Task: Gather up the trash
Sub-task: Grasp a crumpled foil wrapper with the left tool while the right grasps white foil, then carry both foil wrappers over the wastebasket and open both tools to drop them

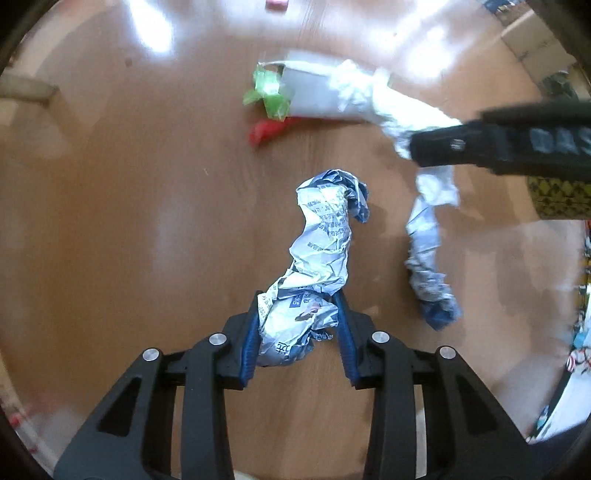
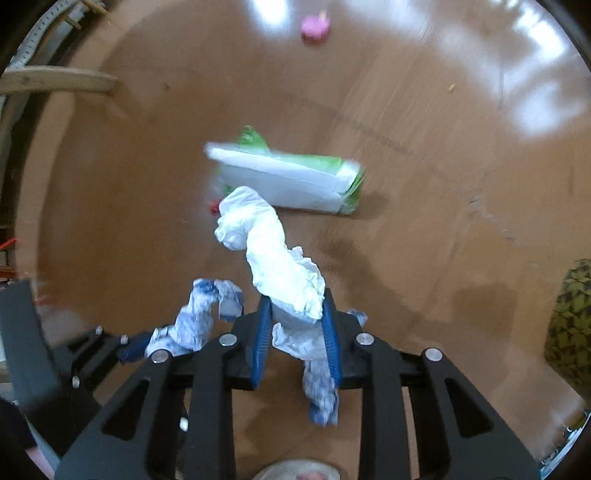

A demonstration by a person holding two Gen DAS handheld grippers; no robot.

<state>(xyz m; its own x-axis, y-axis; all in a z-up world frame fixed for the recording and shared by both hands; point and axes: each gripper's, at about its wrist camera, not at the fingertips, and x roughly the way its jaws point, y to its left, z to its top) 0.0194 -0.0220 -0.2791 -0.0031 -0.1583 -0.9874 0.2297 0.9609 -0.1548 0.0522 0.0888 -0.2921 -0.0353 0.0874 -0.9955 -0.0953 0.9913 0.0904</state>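
- The left gripper (image 1: pixel 299 325) has its jaws closed on a crumpled white-and-blue printed wrapper (image 1: pixel 325 243), which appears lifted off the brown wooden tabletop (image 1: pixel 129 221).
- The right gripper (image 2: pixel 297 332) has its jaws clamped on a twisted white-and-blue plastic wrapper (image 2: pixel 273 254), also raised.
- A white-and-green tissue pack (image 2: pixel 291 177) and a small red scrap (image 1: pixel 264 131) lie on the tabletop beyond; a pink scrap (image 2: pixel 314 26) lies farther off.
- Step, as I judge it: both pieces picked up, awaiting disposal. Next calls for carrying them to a bin, not visible here, without loosening either grip.
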